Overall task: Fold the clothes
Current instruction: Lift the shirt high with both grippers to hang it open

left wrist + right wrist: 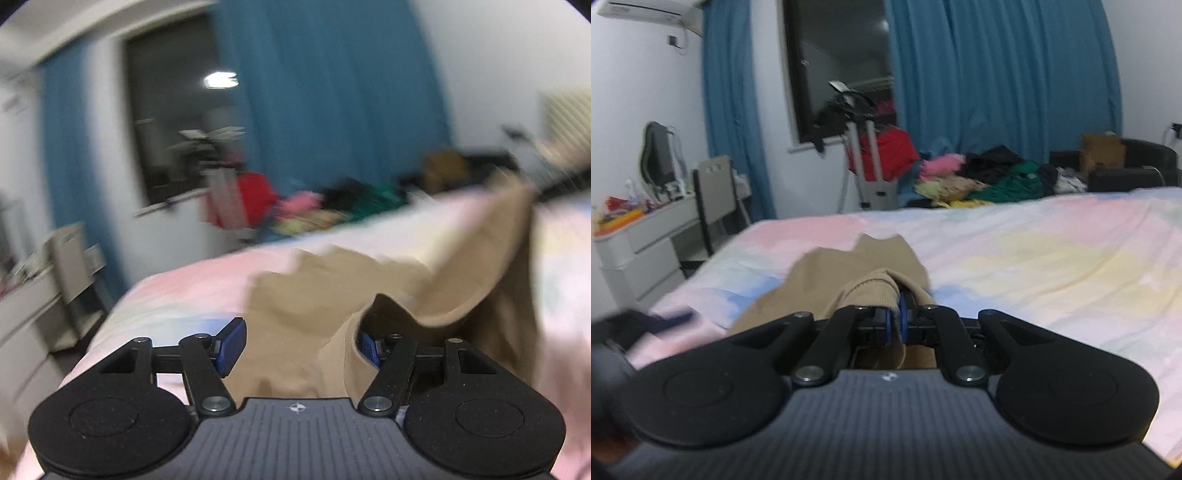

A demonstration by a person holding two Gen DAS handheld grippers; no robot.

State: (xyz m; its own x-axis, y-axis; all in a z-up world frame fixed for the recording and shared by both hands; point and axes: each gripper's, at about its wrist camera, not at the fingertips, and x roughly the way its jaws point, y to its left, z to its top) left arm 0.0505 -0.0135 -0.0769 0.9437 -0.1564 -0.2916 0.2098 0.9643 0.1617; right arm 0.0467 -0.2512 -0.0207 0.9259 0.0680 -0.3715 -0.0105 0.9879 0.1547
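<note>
One tan garment is lying rumpled; right gripper is pinching its edge, left gripper is gaping wide.

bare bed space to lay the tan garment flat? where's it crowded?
Free: the wide stretch of bedsheet right of the tan garment, running to the far edge. A narrower strip lies left of it, toward the desk. Crowded: the clothes pile beyond the far edge, and around the right claw, shut on the garment.

Open bed from 12 to 3 o'clock; clothes heap at 12 beyond its edge, chair and dresser at 10.
</note>
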